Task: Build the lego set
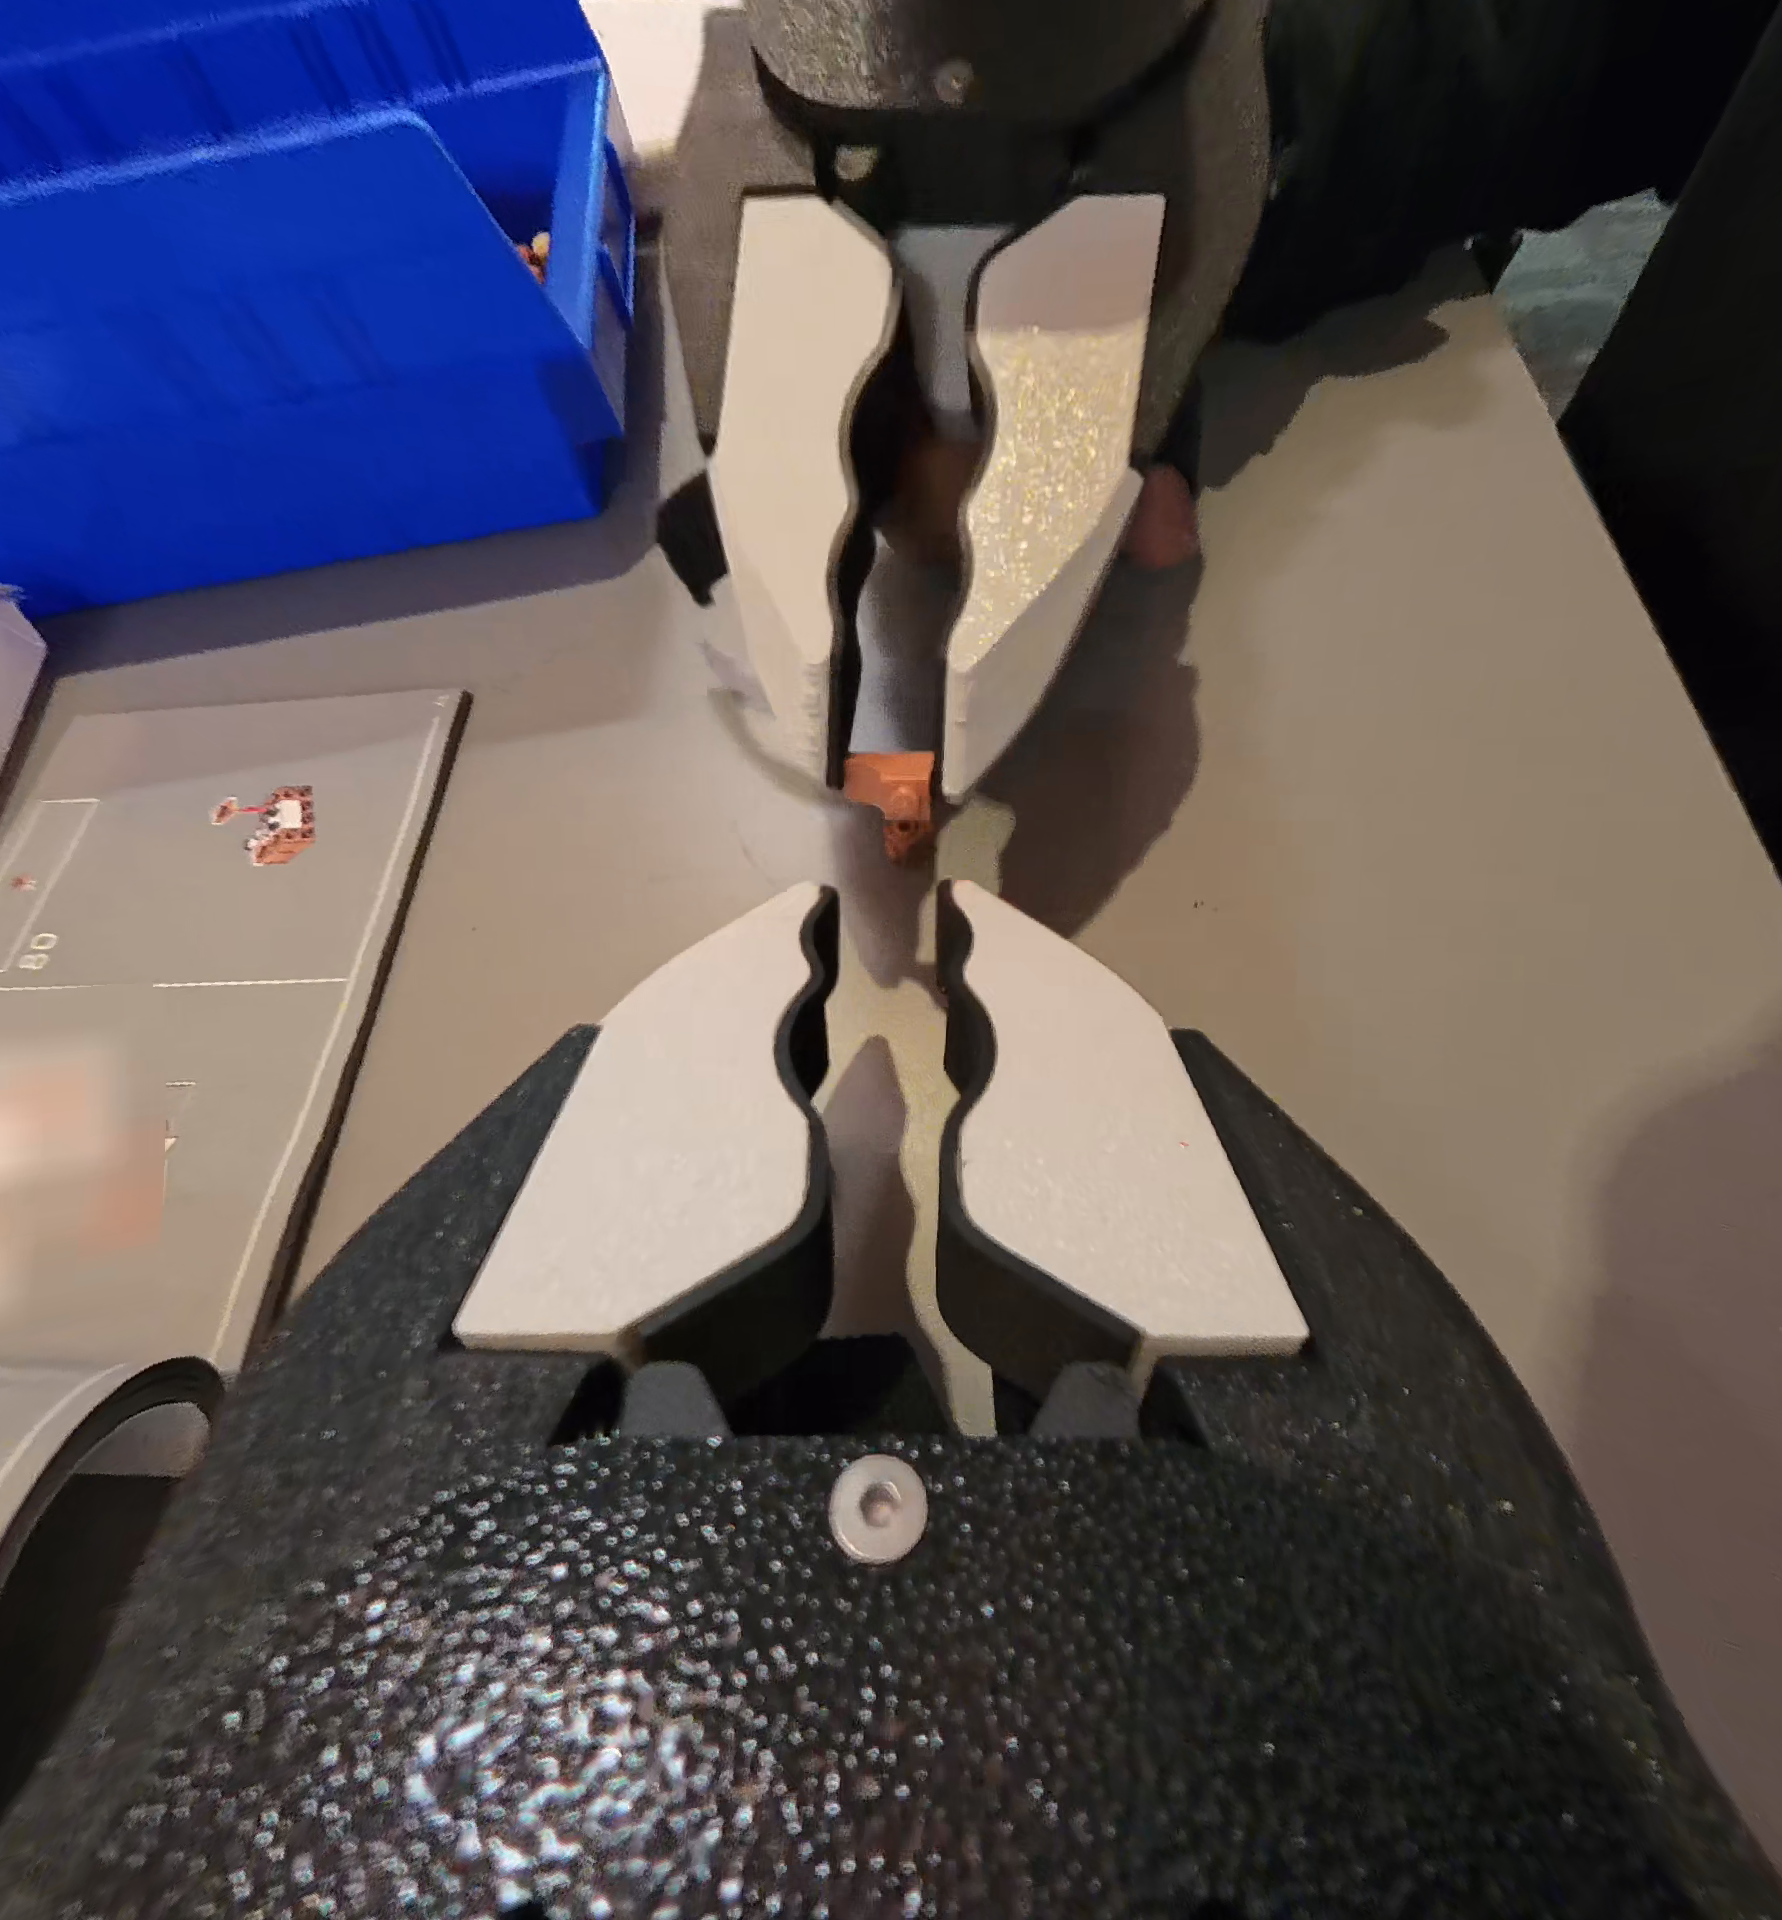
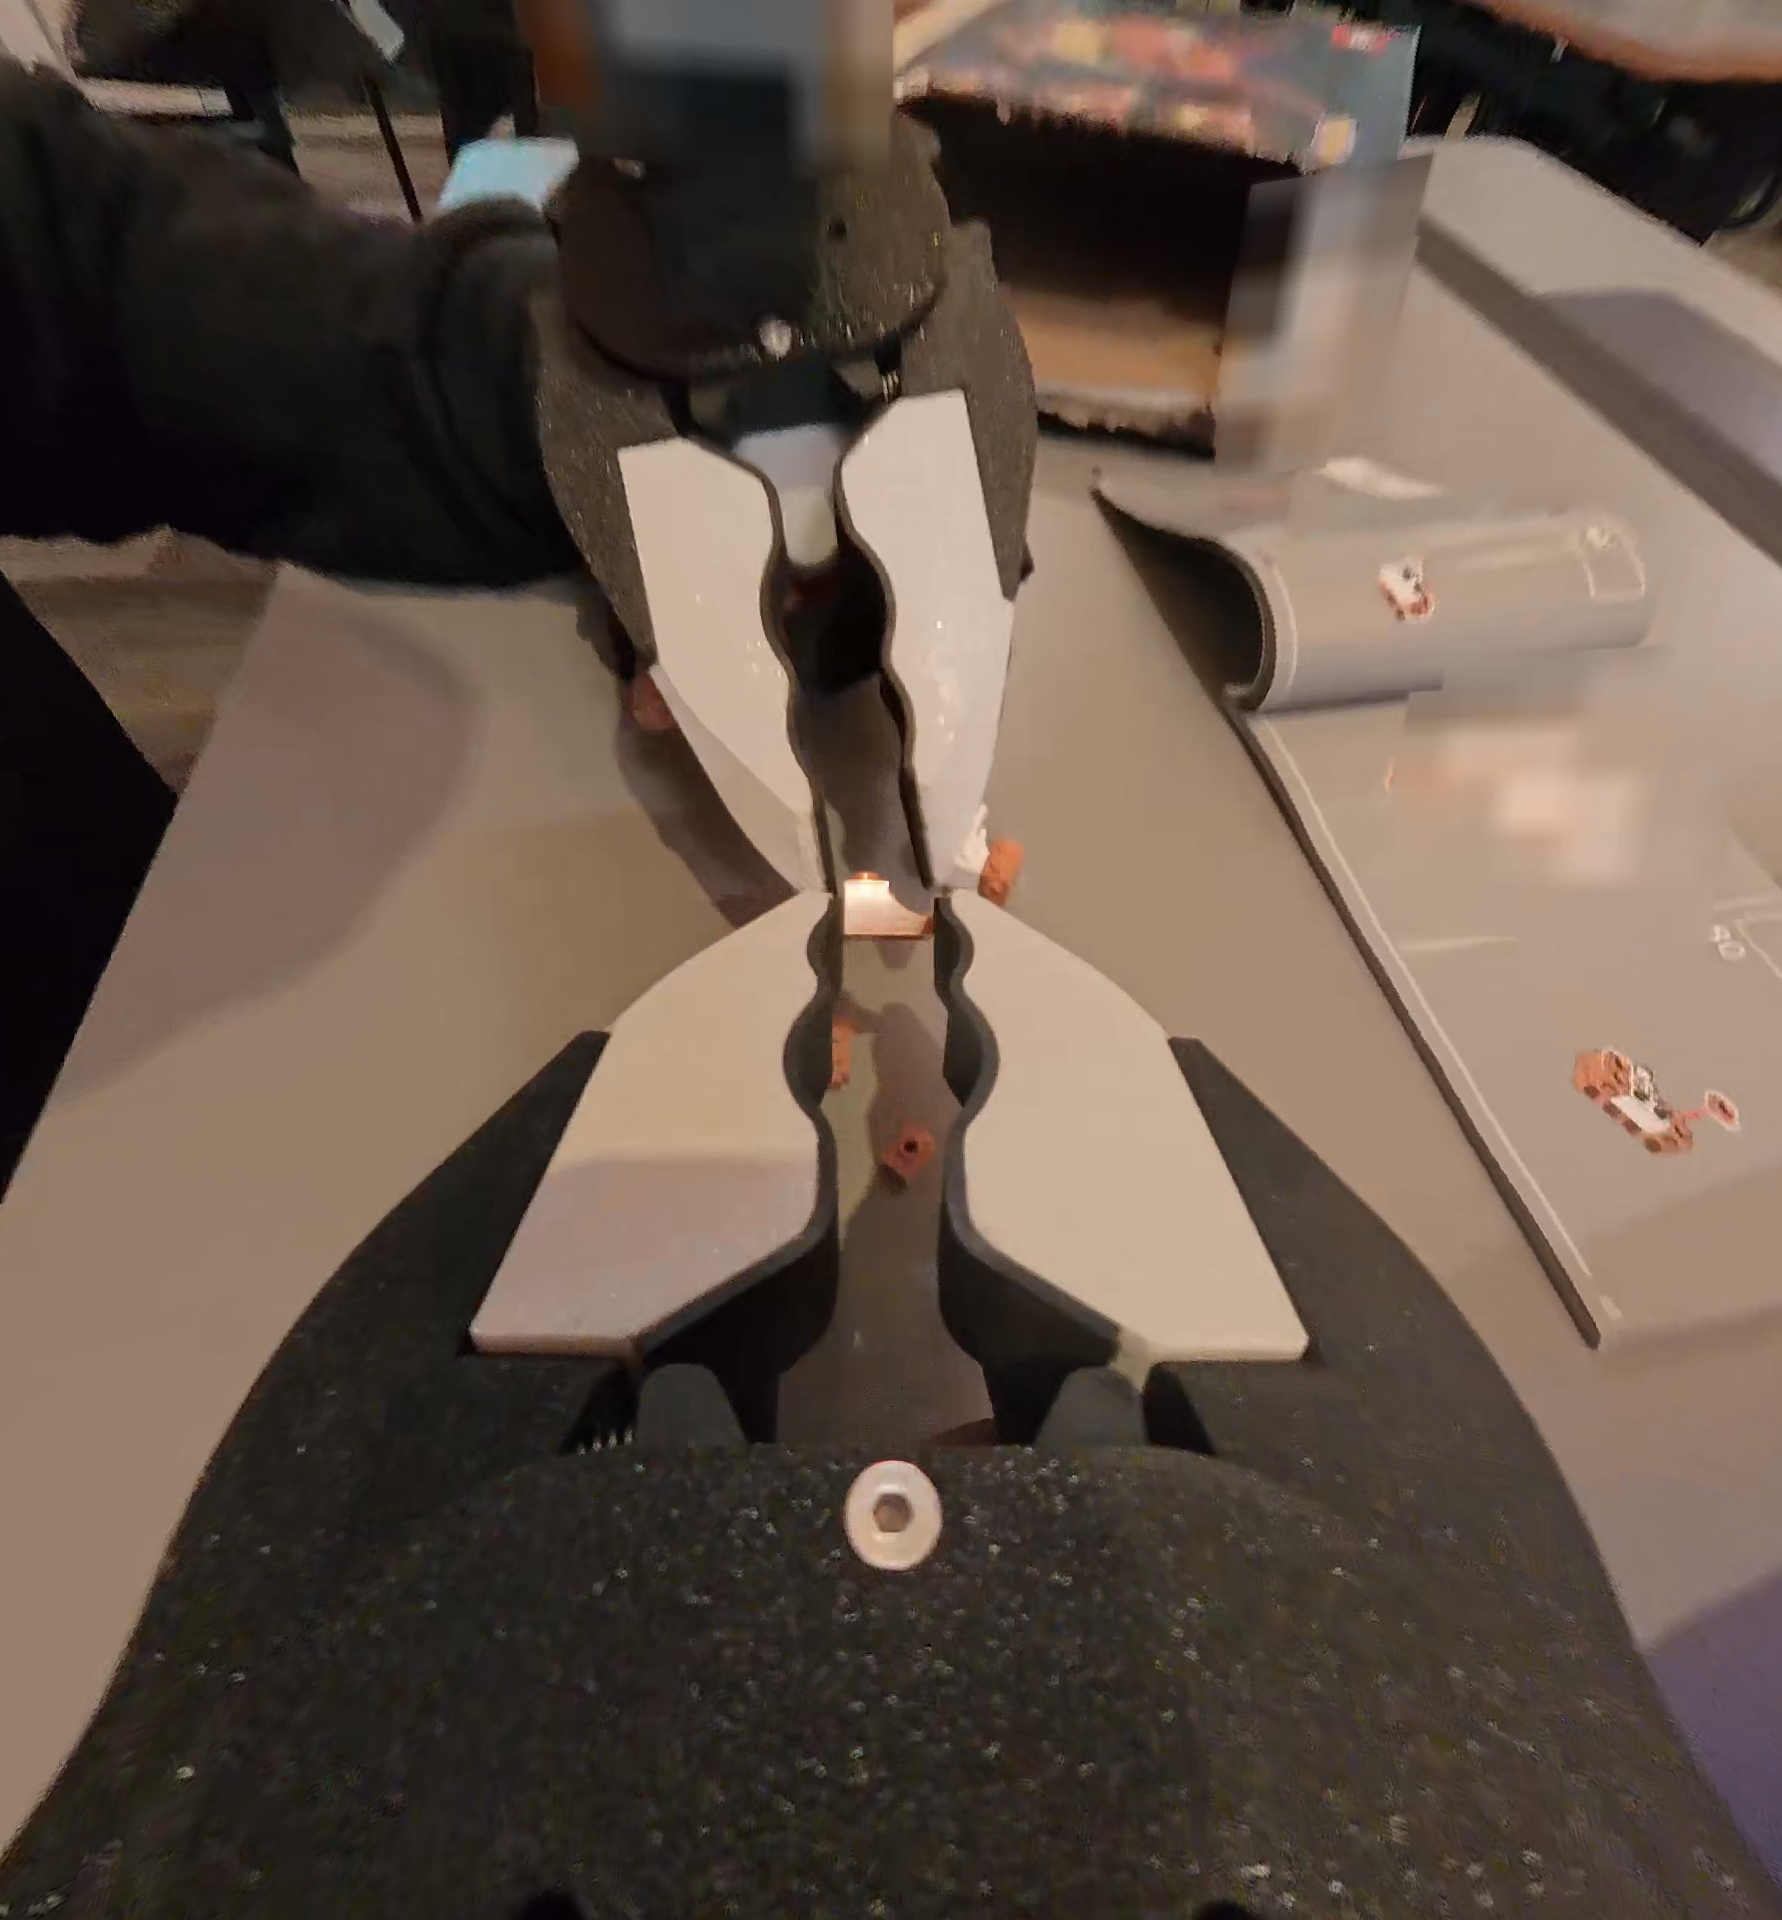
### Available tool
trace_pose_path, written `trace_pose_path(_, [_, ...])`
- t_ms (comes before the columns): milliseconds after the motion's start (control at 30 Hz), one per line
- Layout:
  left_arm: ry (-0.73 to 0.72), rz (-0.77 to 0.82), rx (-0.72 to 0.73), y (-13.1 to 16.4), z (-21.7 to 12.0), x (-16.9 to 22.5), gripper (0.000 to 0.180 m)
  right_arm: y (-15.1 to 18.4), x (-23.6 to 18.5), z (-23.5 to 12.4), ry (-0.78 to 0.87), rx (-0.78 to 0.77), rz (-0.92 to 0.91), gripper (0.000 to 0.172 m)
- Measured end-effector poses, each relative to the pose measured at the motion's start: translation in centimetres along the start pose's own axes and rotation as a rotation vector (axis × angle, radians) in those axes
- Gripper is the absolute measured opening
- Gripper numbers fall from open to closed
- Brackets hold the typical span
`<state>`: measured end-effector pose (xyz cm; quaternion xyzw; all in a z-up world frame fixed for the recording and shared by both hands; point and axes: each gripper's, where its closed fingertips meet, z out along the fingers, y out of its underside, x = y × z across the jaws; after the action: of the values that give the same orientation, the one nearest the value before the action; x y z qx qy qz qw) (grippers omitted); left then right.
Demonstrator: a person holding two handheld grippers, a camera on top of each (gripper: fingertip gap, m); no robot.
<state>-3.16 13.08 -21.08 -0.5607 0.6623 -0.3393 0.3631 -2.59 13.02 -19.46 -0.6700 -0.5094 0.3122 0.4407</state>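
My right gripper [image 2: 885, 925] is shut on a small orange brick [image 2: 879, 914], held at its fingertips above the grey table [image 2: 347, 935]. In the left wrist view the same brick [image 1: 887, 779] sits pinched between the right gripper's [image 1: 887, 764] pads. My left gripper [image 1: 889, 899] faces it tip to tip, just short of the brick. Its jaws stand a little apart with only table showing between them. A small brown piece [image 1: 908, 831] shows just below the brick. More small brown pieces lie on the table [image 2: 908, 1148] and beside the left gripper's tip [image 2: 1001, 868].
A blue bin [image 1: 243, 312] stands at the far left. An open grey instruction booklet [image 1: 191, 935] lies beside it, and also shows in the right wrist view [image 2: 1593, 987]. A printed box [image 2: 1126, 260] stands behind. Black sleeves [image 2: 191, 343] hold both grippers. The grippers are tip to tip, or close to it.
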Motion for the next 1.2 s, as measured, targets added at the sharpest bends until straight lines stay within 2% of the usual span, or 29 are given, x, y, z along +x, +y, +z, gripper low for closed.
trace_pose_path(200, [0.009, 0.015, 0.106, -1.6, -0.5, 0.3, 0.017, -1.4, -0.5, 0.2, 0.017, 0.114, 0.022, 0.016])
trace_pose_path(367, [0.001, 0.036, 0.132, -2.0, -0.7, 0.3, 0.015, -1.7, -0.5, 0.1, 0.014, 0.149, 0.037, 0.016])
trace_pose_path(800, [0.031, 0.078, 0.208, -3.0, -1.5, 0.9, 0.009, -2.3, -0.9, -0.4, -0.013, 0.200, 0.012, 0.016])
trace_pose_path(1200, [0.085, 0.121, 0.250, -3.6, -1.7, 2.1, 0.008, -2.6, -2.0, -0.5, -0.115, 0.232, 0.035, 0.016])
